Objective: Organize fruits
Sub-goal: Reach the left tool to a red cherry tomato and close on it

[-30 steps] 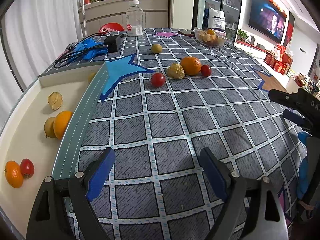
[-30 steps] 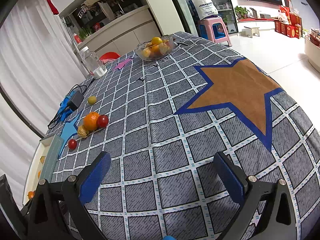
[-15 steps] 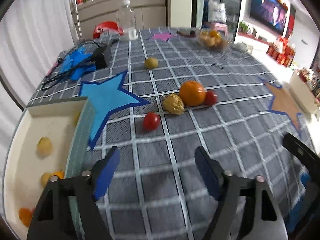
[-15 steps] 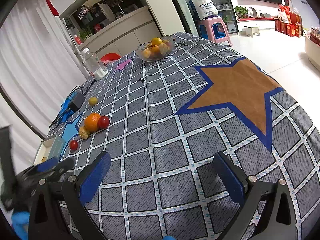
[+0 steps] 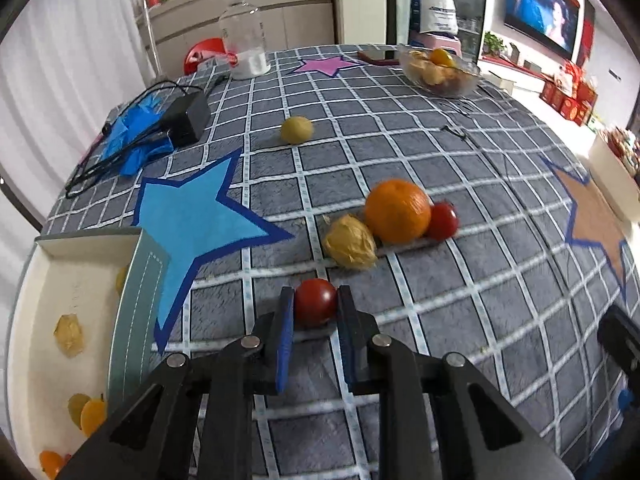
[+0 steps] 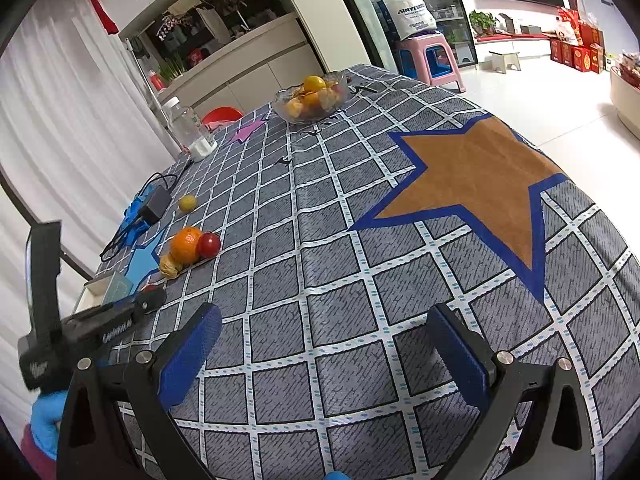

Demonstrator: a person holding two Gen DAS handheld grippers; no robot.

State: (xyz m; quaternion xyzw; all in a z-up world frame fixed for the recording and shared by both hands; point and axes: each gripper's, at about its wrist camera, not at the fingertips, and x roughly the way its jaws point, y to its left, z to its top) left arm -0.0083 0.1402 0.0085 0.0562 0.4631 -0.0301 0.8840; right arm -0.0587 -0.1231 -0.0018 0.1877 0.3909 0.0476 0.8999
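Left gripper jaws clamp a cherry tomato, husked fruit just beyond; right gripper jaws gape empty.

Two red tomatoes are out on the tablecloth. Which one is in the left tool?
The nearer tomato, alone on the cloth, sits between the left tool's blue pads. The other tomato lies farther off, touching the big orange.

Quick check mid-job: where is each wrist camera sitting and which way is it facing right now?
Left wrist: on the left gripper, looking down its jaws, shut on a red tomato; white box at left.
Right wrist: on the right gripper, jaws open over bare tablecloth; a blue-gloved hand shows at lower left.
Shared: orange, glass bowl; the right view also catches the left gripper.
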